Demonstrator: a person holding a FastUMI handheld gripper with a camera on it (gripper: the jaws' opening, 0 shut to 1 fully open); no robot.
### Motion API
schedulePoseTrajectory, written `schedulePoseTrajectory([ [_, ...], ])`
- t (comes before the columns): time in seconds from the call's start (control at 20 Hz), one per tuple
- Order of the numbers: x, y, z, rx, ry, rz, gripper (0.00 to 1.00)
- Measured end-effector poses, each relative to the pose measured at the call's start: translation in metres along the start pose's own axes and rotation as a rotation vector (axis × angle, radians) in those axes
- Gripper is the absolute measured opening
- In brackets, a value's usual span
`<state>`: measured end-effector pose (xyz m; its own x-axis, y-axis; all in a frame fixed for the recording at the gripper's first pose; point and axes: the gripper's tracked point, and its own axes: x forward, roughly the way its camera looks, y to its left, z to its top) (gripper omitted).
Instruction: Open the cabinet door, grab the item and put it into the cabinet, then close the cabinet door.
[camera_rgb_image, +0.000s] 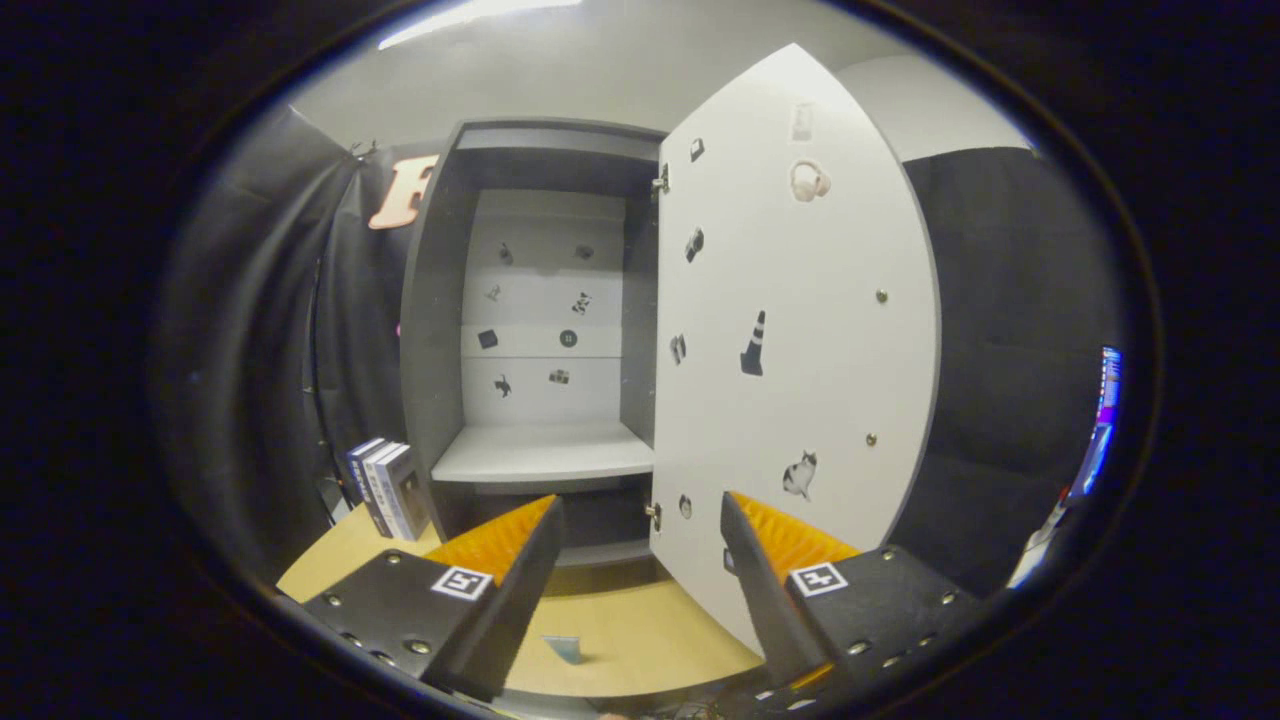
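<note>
1. The gripper (640, 590) faces straight into the cabinet (540, 300), its two fingers (520, 570) spread wide apart with nothing between them.
2. The cabinet door (800, 340) stands swung open to the right, hinged along the cabinet's right edge, its inner face turned toward the camera.
3. That door face carries small stickers: a traffic cone (754, 344), a cat (800, 474) lower down, and headphones (808, 181) near the top, plus two small round studs near its far edge.
4. Inside, the shelf (545, 452) sits bare and pale, and more little stickers dot the back panel (545, 300) above it.
5. The item, a set of boxed books (388, 488), stands upright on the wooden table (640, 630), just beside the cabinet's left wall and well left of the left finger.
6. A small bluish marker (565, 648) lies flat on the table between the fingers, close in front of the camera.
7. The right finger overlaps the bottom corner of the open door; I cannot tell whether they touch.
8. A lit screen (1100, 420) glows far off to the right, beyond the door.
</note>
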<state>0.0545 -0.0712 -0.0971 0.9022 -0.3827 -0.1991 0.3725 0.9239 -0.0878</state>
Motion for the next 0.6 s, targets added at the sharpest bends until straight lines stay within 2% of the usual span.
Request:
schedulePoseTrajectory([
  [0.1,0.001,0.003,-0.02,0.019,0.039,0.012,0.97],
  [0.3,0.007,0.004,-0.075,0.041,0.144,0.014,0.97],
  [0.6,0.018,0.03,-0.152,0.052,0.285,0.081,0.98],
])
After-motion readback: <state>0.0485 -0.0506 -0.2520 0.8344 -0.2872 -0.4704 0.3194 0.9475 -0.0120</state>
